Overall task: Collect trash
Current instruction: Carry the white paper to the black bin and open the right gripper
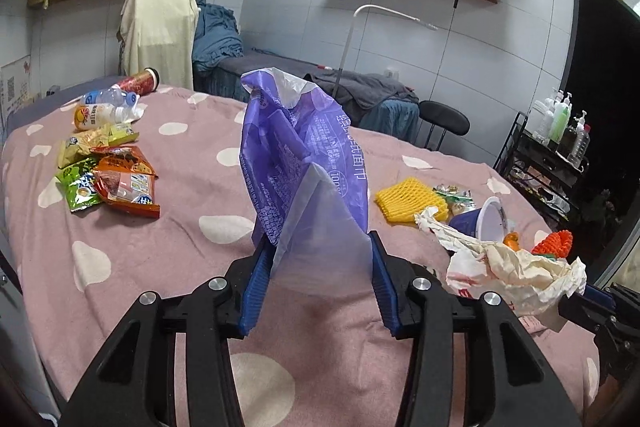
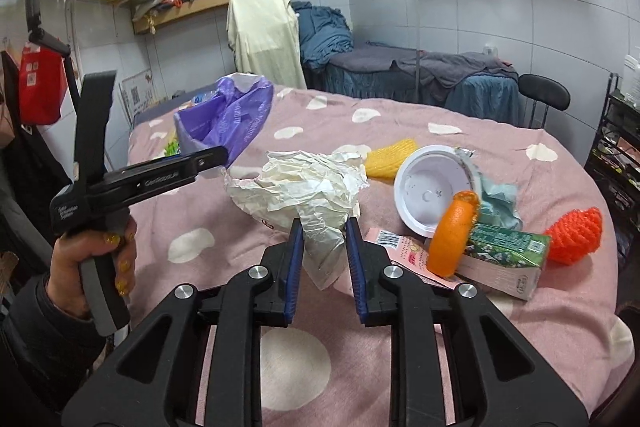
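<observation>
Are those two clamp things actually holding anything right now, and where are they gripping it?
Yes. The left gripper pinches the purple plastic bag by its lower edge. The right gripper pinches the crumpled white paper wrapper by its near corner.

Bright even indoor light, soft shadows, strong fisheye warp w/ dark corners, mostly sharp
</observation>
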Demonstrator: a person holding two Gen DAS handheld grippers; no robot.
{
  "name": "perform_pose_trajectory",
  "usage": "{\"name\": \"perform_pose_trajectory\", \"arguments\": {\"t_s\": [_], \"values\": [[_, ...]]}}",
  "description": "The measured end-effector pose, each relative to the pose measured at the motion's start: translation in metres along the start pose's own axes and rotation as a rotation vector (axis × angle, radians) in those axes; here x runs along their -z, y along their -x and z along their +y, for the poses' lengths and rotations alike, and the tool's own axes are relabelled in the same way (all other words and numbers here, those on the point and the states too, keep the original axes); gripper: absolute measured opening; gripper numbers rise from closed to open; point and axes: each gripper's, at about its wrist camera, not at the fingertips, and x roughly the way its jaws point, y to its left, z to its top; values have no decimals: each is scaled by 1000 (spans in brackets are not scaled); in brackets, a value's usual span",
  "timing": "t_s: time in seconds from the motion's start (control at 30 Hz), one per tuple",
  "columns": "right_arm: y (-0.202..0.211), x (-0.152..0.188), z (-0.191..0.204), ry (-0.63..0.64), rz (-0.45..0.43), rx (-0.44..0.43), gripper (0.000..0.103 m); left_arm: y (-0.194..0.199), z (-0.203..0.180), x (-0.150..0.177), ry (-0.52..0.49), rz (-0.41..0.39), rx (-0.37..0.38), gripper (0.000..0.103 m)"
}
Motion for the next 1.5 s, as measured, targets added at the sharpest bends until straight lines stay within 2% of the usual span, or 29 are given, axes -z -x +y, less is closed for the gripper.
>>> {"name": "perform_pose_trajectory", "arguments": {"t_s": [0.13, 0.3, 0.47, 0.8, 0.93, 1.1, 1.23, 1.4, 1.5], "values": [[30, 4, -4, -33, -63, 13, 23, 21, -16, 4, -42, -44, 23, 46], [70, 13, -14, -78, -143, 59, 23, 41, -44, 12, -89, -77, 104, 46], [111, 25, -40, -145, -214, 170, 23, 50, -77, 19, -140, -89, 201, 46], [180, 65, -116, -298, -271, 501, 23, 48, -154, 41, -257, -41, 431, 46], [197, 92, -157, -404, -240, 636, 23, 49, -183, 52, -307, -16, 505, 46], [206, 132, -206, -561, -146, 734, 23, 45, -216, 66, -344, 41, 593, 46], [206, 173, -239, -711, -83, 734, 23, 40, -238, 72, -380, 72, 633, 46], [197, 199, -260, -783, -19, 723, 25, 32, -263, 78, -410, 129, 686, 46], [191, 211, -269, -811, -12, 703, 42, 26, -276, 83, -414, 177, 713, 46]]}}
